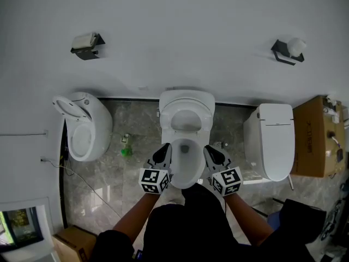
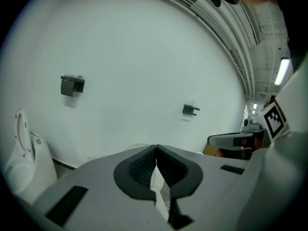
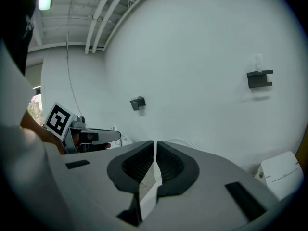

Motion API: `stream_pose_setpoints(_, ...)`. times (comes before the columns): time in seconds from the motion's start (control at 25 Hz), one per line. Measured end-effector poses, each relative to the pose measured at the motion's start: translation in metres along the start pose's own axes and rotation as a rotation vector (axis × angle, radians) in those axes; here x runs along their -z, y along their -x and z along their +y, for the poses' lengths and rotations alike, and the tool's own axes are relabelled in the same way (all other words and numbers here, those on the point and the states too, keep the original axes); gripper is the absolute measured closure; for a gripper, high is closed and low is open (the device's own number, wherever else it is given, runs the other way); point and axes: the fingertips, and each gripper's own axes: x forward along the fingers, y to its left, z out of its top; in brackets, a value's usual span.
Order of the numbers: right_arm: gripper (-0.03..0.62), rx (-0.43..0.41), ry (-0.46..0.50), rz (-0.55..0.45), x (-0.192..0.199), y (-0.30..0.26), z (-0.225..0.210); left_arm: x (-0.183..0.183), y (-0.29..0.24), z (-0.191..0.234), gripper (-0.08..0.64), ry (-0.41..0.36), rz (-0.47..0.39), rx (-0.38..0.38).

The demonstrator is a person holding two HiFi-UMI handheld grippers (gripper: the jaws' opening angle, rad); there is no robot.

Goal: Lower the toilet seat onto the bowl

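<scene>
Against white wall (image 1: 180,31), toilet seat (image 1: 186,109) upright, bowl (image 1: 175,171) lengthwise toward person (image 1: 191,228).

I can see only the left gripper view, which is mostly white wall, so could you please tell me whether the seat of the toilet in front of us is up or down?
Observer: It is up. In the head view the seat stands raised behind the open bowl.
Operator: Thank you. Where are the two grippers relative to that bowl?
Observer: The left gripper is at the bowl's left rim and the right gripper at its right rim, and both appear short of the seat.
Operator: Is the right gripper holding anything?
Observer: No. The right gripper view shows its jaws together with nothing between them.
</scene>
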Motion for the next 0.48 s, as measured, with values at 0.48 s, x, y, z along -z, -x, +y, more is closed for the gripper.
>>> stream_pose_setpoints(0.48, 0.558, 0.003, 0.02, 0.036, -0.006, -0.083, -0.083, 0.0, -0.103, 0.044, 0.545, 0.011, 0.043, -0.045)
